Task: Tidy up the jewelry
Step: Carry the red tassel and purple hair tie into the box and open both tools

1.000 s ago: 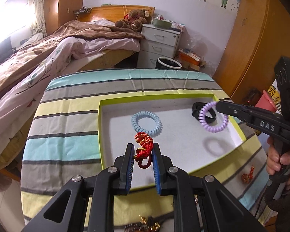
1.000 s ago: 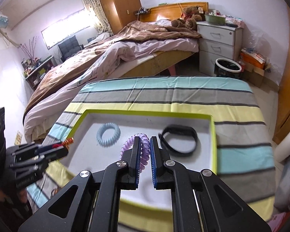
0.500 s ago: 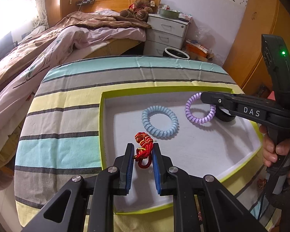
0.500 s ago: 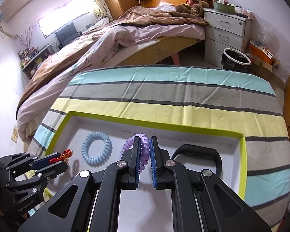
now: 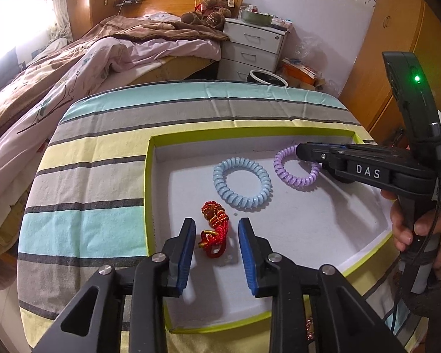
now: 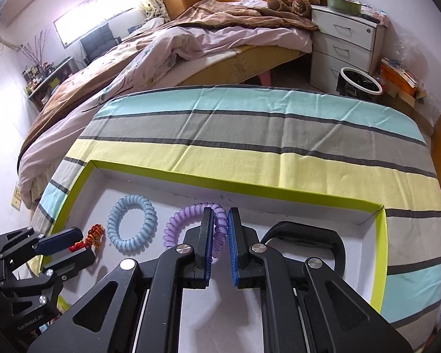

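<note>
A red knotted cord bracelet with gold beads (image 5: 215, 229) lies bunched on the white floor of the green-rimmed tray (image 5: 148, 176), near its left wall. A pale blue coil bracelet (image 5: 242, 188) lies flat in the middle, just beside a purple coil bracelet (image 5: 297, 170) that is tilted up on edge. A black band (image 6: 305, 235) lies at the right end.

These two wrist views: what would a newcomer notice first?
The white tray with a lime-green rim on the striped cloth. In it, the left hand-held gripper is opening around a red knotted cord lying on the floor, while the right hand-held gripper pinches a purple coil band beside a blue one.
</note>
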Available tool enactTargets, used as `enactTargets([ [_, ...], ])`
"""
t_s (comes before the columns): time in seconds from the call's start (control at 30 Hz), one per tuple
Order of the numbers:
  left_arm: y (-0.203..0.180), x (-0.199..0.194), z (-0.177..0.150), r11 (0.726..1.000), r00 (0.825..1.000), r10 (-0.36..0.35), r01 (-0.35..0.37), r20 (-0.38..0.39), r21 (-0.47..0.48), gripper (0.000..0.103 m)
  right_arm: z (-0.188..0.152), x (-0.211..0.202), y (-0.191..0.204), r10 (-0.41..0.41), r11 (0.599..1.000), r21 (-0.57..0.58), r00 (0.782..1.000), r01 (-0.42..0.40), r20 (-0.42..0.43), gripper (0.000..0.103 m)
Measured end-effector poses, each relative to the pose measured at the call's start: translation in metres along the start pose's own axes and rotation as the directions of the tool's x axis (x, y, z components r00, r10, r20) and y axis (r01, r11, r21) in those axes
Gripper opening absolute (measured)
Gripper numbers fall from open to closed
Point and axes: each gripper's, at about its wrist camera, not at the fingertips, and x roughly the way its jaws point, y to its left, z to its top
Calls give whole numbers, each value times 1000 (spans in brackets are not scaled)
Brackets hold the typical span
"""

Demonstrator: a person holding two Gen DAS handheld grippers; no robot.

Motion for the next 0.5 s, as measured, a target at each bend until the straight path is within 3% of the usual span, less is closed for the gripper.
enactTargets([
  [0.13,1,-3,0,1000,1000,-15,15,10,-9,39,1,-1,-1,0,1000,-6,1000,0,7,14],
  [0.33,2,-13,-2,1000,1000,-16,17,25,-21,41,1,-7,1,10,1000,-3,1000,-10,22,17],
  [0.47,-1,-27,-4,1000,999,-25,26,45,-13,41,-2,-18,3,25,1000,-6,999,-25,42,37],
  [0.5,-1,-31,-6,999,998,-30,31,51,-14,41,-3,-23,4,27,1000,-11,998,-26,52,37],
])
